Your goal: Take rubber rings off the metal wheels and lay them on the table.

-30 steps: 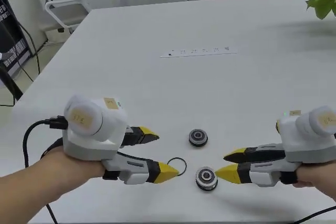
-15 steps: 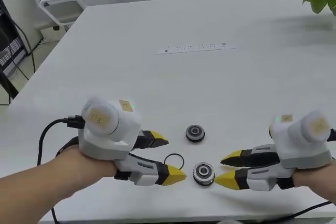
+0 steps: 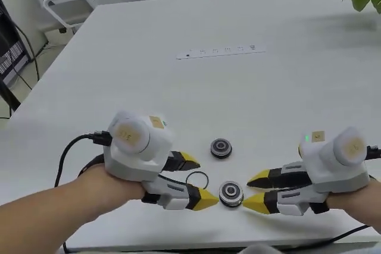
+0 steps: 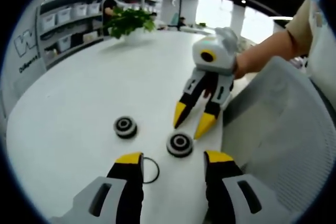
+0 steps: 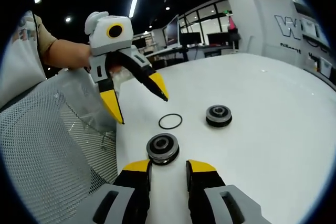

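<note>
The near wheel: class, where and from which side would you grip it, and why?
I would grip the near wheel across its round outer rim, coming in low from the right. It lies flat on the table, and the right gripper faces it there, jaws open.

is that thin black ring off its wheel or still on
Off: the rubber ring lies flat on the table, touching neither the near wheel nor the far wheel.

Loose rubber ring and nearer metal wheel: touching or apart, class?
Apart. The right gripper view shows bare table between the rubber ring and the nearer wheel.
</note>
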{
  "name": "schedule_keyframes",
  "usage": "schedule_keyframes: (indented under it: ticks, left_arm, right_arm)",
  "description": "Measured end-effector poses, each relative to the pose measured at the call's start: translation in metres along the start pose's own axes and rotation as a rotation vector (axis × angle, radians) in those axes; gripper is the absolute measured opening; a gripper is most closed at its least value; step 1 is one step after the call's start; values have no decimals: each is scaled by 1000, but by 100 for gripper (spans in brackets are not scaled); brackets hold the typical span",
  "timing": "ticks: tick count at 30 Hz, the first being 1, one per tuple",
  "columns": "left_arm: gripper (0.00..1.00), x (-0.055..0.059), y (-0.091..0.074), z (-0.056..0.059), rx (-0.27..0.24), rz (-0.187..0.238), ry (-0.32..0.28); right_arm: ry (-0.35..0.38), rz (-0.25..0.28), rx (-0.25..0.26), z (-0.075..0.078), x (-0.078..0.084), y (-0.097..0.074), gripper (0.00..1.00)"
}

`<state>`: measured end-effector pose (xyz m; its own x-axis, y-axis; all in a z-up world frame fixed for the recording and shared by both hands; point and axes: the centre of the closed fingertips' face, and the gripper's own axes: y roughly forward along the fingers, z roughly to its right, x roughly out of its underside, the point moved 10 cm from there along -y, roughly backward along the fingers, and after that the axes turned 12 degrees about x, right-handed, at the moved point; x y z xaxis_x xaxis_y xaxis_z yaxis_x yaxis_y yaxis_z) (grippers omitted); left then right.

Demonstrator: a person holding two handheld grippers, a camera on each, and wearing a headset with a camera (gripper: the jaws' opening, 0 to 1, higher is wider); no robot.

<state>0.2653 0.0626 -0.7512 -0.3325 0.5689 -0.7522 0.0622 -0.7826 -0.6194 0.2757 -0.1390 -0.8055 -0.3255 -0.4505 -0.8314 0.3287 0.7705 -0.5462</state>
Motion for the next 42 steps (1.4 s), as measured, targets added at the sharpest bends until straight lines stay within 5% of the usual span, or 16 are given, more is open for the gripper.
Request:
schedule_keyframes:
  ticks: [17, 33, 42]
  left_arm:
    - [38, -2, 23, 2, 40, -23, 9]
    - [27, -2, 39, 0, 52, -56, 22]
    - [19, -4, 41, 0, 38, -73, 77]
  right_arm:
    - [-80, 0, -2, -3, -2, 6, 20]
    - [-74, 13, 2, -2, -1, 7, 17]
    - [-61, 26, 7, -3, 1, 6, 18]
